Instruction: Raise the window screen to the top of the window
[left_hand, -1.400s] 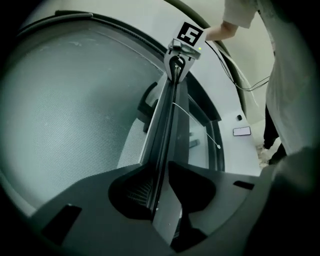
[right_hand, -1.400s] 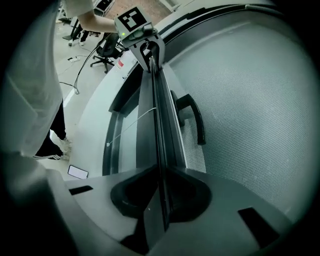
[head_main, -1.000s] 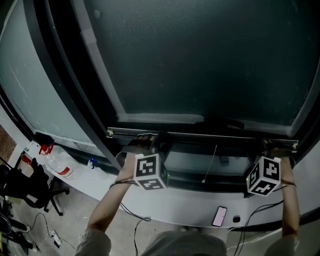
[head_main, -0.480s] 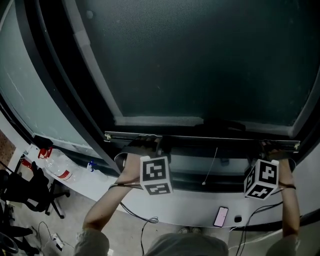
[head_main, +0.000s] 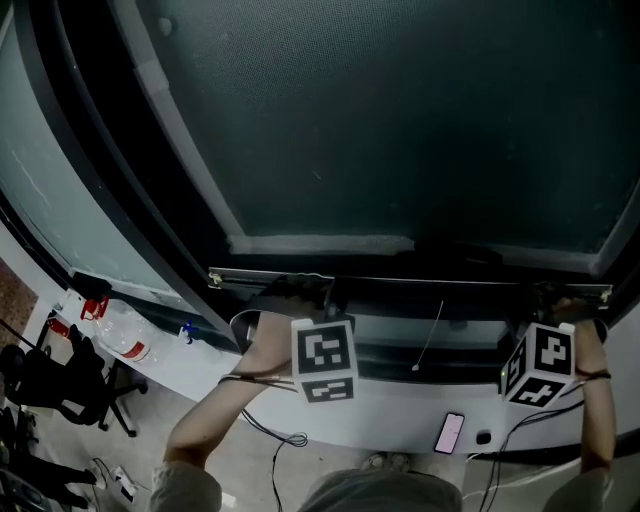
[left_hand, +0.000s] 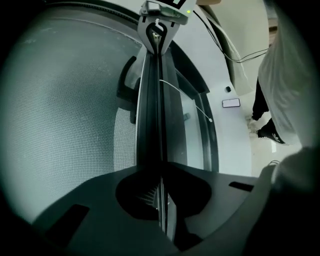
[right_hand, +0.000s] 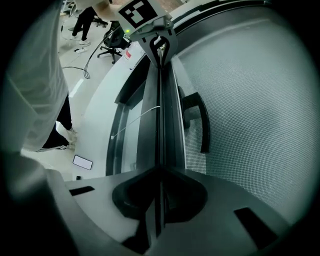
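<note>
The window screen (head_main: 400, 120) is a dark mesh sheet with a thin metal bottom bar (head_main: 420, 282) running across the window. My left gripper (head_main: 305, 290) is shut on the bar near its left end. My right gripper (head_main: 562, 300) is shut on it near the right end. In the left gripper view the bar (left_hand: 159, 100) runs straight away from my left gripper (left_hand: 161, 200) to the other gripper at the top. The right gripper view mirrors this, with the bar (right_hand: 161, 100) clamped in my right gripper (right_hand: 159, 200). A thin pull cord (head_main: 430, 335) hangs from the bar.
A dark window handle (right_hand: 197, 120) sits behind the mesh. A phone (head_main: 450, 432) lies on the white sill (head_main: 380, 420) below. A plastic bottle (head_main: 118, 330) and red items stand at the sill's left end, with an office chair (head_main: 50, 375) on the floor. Cables trail from both grippers.
Both grippers keep their hold on the bar. The bar and the marker cubes sit slightly lower and further right in the head view than a second ago.
</note>
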